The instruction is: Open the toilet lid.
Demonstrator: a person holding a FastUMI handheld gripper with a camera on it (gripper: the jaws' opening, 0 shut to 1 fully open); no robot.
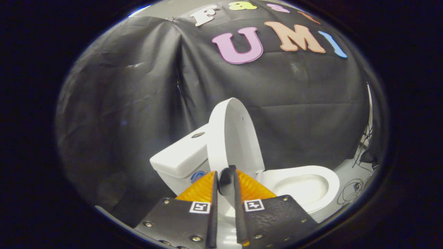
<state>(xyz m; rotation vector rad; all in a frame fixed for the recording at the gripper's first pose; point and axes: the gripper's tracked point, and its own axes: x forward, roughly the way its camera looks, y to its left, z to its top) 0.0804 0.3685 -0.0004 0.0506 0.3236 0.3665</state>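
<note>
The white toilet lid (pixel 233 138) stands raised, nearly upright, leaning back toward the tank (pixel 180 157). Its underside faces the open seat and bowl (pixel 330 181), which lie to the right, beyond the fingers. My gripper (pixel 225 172) sits at the lid's lower near edge. The two fingers are drawn close together, with the thin rim of the lid pinched between them. A dark shadow fills the narrow gap just behind the fingertips.
A flush button (pixel 198 135) sits on top of the tank. Black cloth hangs close behind the toilet on all sides. Loose cables (pixel 353 190) lie on the pale floor to the right of the bowl.
</note>
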